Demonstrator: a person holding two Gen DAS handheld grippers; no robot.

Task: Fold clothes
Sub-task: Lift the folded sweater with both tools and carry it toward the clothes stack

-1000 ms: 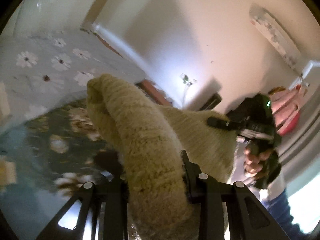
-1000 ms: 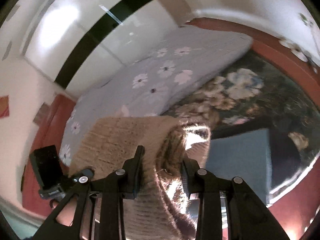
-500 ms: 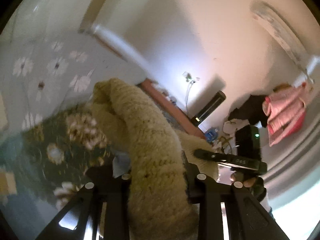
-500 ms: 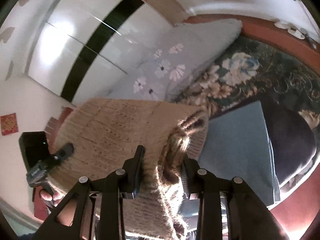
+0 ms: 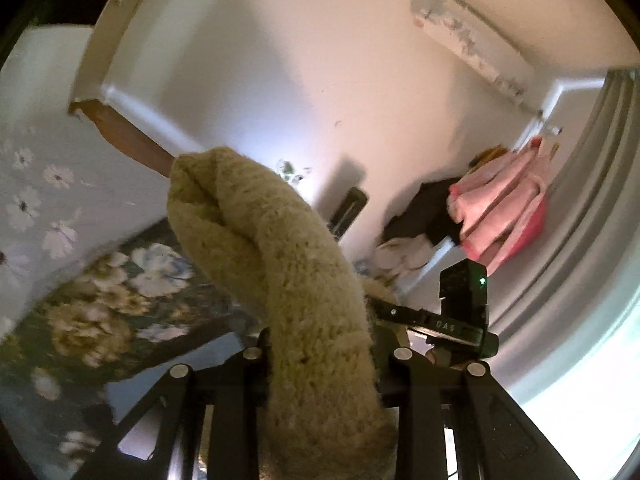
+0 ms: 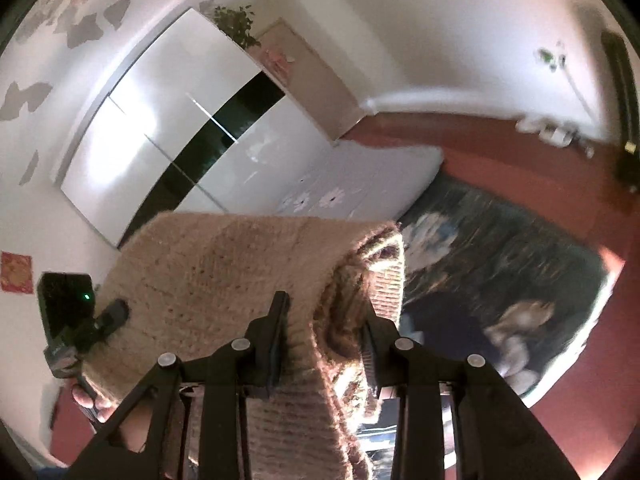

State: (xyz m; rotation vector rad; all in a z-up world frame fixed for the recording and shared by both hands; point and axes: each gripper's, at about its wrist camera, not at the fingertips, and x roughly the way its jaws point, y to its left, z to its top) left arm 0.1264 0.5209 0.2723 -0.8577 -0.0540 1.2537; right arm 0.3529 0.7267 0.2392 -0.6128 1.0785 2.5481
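Bed (image 5: 28,184) under me, grey daisy cover plus a dark flowered blanket (image 5: 120,304). White wardrobe (image 6: 168,148) behind it in the right view. Heap of pink and black clothes (image 5: 496,216) by the far wall, not my concern now.

Sweater (image 5: 280,264), beige knit, bulky, is held up in the air above the bed, strung between both tongs. None of it seen resting on the bed in either view. My left tongs (image 5: 320,350) are clenched on a thick bunched roll of it. My right tongs (image 6: 324,320) are clenched on another bunched edge, ribbed hem showing beside them. The stretch between the two looks fairly flat from the right view.

How far the fold has got: can't settle it, a lifted sweater fits mid-fold or carrying.

Risks, my guess:
- knit is thick and springy, so a bunch could creep out of either grip if I pull the two sides apart
- grips are on wads, not clean edges, so laying it down may leave a crooked, lumpy fold
- loose lower part is hidden and could drag across the blanket
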